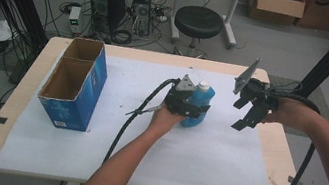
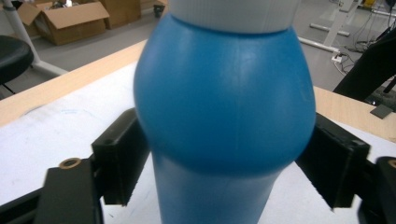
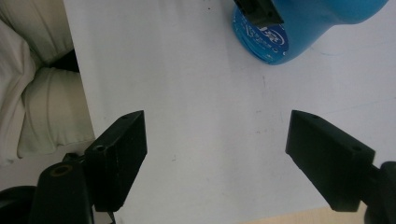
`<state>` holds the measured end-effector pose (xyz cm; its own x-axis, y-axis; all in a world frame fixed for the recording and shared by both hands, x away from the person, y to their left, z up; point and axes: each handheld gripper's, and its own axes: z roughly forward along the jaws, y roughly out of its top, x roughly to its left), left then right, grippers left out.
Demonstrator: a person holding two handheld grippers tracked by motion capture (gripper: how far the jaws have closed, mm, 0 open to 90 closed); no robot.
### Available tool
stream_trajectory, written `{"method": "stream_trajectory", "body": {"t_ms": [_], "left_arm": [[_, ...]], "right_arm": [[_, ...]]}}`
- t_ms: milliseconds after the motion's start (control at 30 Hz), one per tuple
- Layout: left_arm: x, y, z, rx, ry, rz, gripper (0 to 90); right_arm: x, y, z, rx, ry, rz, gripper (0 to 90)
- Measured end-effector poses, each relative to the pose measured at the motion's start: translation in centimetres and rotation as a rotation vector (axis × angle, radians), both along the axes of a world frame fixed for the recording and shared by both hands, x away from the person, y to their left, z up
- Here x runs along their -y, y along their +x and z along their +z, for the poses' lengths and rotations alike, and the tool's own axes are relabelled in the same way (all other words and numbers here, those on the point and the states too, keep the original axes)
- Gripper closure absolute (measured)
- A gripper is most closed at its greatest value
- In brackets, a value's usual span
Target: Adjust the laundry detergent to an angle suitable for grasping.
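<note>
My left tongs (image 2: 224,172) clamp the upright blue bottle (image 2: 224,102), white cap up and cropped in the left gripper view, mid-surface (image 1: 183,151), while my right tongs (image 3: 217,158) hang open and empty nearby.

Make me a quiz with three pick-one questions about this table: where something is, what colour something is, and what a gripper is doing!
1. Where is the blue cardboard box?
A. left side of the table
B. right side
C. on the floor

2. What colour is the plastic bottle's cap?
A. red
B. white
C. green

3. What is the right gripper doing?
A. squeezing the bottle
B. holding the box
C. open, holding nothing

Answers:
1 A: the high view shows it standing at the left.
2 B: a white cap tops the blue body.
3 C: only bare white paper lies between its jaws; the left gripper has the bottle.
</note>
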<state>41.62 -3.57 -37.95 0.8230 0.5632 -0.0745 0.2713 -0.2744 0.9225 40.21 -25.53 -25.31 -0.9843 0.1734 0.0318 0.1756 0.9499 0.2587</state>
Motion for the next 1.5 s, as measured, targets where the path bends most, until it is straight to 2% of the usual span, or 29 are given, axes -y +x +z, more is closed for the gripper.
{"method": "stream_trajectory", "body": {"t_ms": [600, 1100, 1267, 1500], "left_arm": [[-0.06, 0.02, -0.09, 0.001, 0.009, -0.002, 32.1], [-0.09, -0.04, 0.00, 0.009, 0.017, 0.014, 36.5], [-0.10, -0.13, 0.06, 0.022, 0.030, 0.027, 41.8], [-0.12, -0.16, 0.09, 0.025, 0.030, 0.031, 42.7]], "right_arm": [[0.11, 0.04, -0.13, 0.001, 0.003, 0.006, 20.3], [0.19, -0.06, -0.11, 0.000, 0.001, 0.000, 20.4], [0.23, -0.05, -0.19, -0.002, 0.004, 0.001, 20.4], [0.18, 0.00, -0.25, -0.003, 0.004, 0.004, 20.4]]}}
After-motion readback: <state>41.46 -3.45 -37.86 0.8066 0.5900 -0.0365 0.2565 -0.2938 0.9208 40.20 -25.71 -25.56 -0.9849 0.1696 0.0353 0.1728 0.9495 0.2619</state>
